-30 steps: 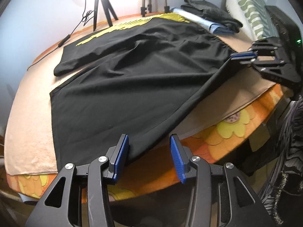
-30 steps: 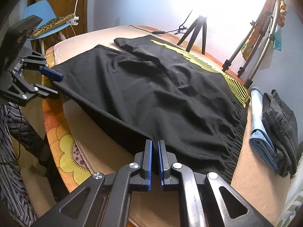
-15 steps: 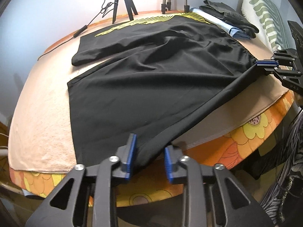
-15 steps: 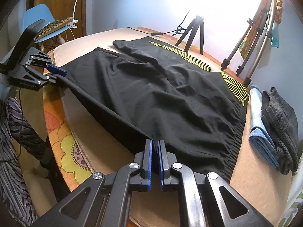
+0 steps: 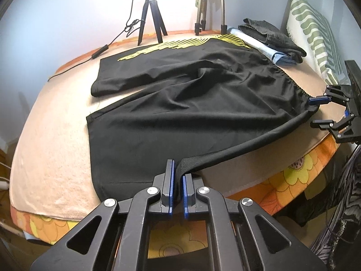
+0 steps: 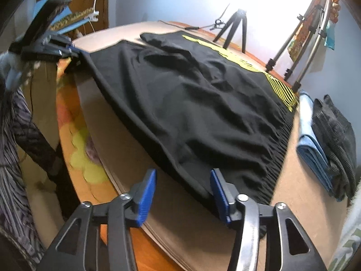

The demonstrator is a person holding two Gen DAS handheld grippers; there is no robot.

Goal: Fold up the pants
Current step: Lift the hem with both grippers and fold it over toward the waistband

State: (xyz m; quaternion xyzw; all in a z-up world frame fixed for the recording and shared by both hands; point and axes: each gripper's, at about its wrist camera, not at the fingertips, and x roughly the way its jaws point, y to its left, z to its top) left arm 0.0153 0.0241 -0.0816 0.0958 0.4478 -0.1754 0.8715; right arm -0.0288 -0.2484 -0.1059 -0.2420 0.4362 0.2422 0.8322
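Observation:
Black pants [image 5: 180,103] with yellow stripes lie spread on a beige towel over the bed. My left gripper [image 5: 177,176] is shut on the near side seam close to the leg hem, and the fabric bunches between its blue pads. It also shows at the upper left of the right wrist view, where the left gripper [image 6: 72,53] holds the pants [image 6: 203,103] at their far corner. My right gripper [image 6: 183,189] has its jaws opening. The waistband corner lies loose between the pads, which do not press on it. The right gripper [image 5: 314,112] shows spread at the waistband end.
A folded dark garment [image 5: 270,33] on a blue cloth [image 6: 313,149] sits beyond the waistband. Tripods [image 5: 151,20] and a cable stand at the back. A green patterned pillow [image 5: 311,29] lies right. The floral bed edge [image 5: 293,174] drops off in front. A person's patterned clothing [image 6: 18,149] is beside it.
My left gripper has closed onto the pants' near edge by the hem. My right gripper, which was shut on the waistband corner, has spread its jaws and let the fabric go.

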